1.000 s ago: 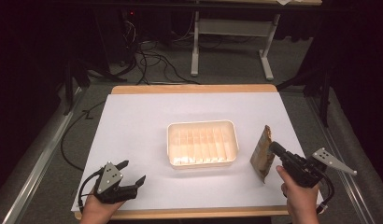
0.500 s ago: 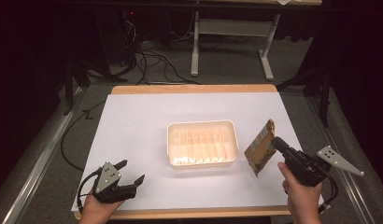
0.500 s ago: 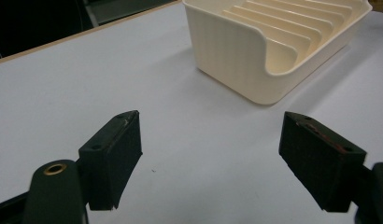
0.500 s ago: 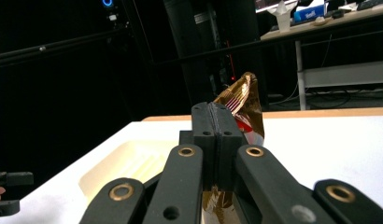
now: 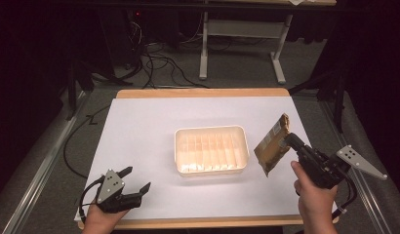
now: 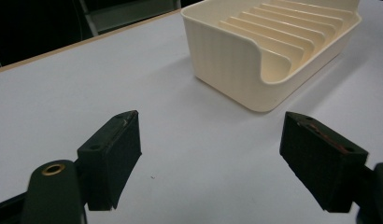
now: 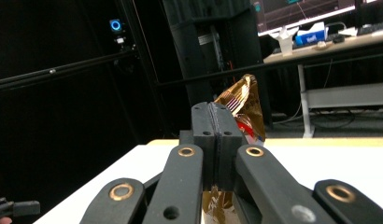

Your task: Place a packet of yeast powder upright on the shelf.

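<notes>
Right gripper (image 5: 290,141) holds a brown-gold snack packet (image 5: 272,145) clear of the table, at the right side of the white tabletop (image 5: 154,126). Jaws are clamped together on one edge of the packet; in the right gripper view the two black pads meet with the crinkled foil (image 7: 243,105) sticking out beyond them. The packet hangs tilted, its top corner toward the far right and its lower corner toward the near side. It is just beside the right end of the cream tray (image 5: 211,150), not touching it as far as the high view shows.

The tray sits near the middle of the table, its long side running left to right, with upright ribs dividing the inside into slots. The slots look empty.

Left gripper (image 5: 134,181) rests at the near left corner of the table, jaws spread wide with nothing between them. In the left gripper view the tray's corner (image 6: 236,65) lies beyond the jaws, well apart from them.
</notes>
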Demonstrator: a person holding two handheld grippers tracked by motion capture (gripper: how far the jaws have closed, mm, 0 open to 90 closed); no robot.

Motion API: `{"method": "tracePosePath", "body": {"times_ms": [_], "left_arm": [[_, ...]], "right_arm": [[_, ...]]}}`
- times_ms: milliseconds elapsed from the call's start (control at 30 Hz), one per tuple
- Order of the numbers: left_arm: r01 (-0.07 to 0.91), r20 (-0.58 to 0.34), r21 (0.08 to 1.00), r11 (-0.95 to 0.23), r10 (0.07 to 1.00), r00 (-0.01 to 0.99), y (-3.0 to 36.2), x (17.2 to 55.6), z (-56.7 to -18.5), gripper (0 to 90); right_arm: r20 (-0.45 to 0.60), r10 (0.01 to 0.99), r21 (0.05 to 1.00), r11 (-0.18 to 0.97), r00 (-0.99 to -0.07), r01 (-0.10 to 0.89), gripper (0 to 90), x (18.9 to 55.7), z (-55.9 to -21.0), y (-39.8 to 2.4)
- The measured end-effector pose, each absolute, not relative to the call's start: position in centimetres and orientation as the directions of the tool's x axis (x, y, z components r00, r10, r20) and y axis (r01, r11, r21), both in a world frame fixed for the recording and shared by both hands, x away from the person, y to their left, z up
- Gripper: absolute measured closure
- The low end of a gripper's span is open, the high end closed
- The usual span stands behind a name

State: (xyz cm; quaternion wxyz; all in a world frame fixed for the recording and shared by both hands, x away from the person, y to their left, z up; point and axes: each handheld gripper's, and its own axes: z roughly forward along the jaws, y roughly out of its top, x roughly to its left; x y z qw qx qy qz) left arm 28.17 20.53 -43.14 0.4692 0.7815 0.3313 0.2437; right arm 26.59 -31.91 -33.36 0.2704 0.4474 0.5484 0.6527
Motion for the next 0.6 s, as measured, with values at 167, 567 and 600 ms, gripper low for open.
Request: {"method": "tracePosePath", "body": {"times_ms": [167,567,600], "left_arm": [[0.289,0.073,0.894,-0.343,0.746,0.662,20.5,28.2,-43.1,20.9],[0.288,0.073,0.894,-0.343,0.746,0.662,20.3,28.2,-43.2,20.9],[0.287,0.075,0.893,-0.346,0.744,0.664,20.3,28.2,-43.1,20.9]], "right_arm": [[0.277,0.84,0.96,-0.255,-0.467,0.111,90.0,26.7,-31.8,-31.1],[0.249,0.826,0.968,-0.232,-0.506,0.097,90.0,27.9,-29.9,-27.8],[0.248,0.825,0.968,-0.23,-0.508,0.099,90.0,28.1,-29.9,-27.5]]}}
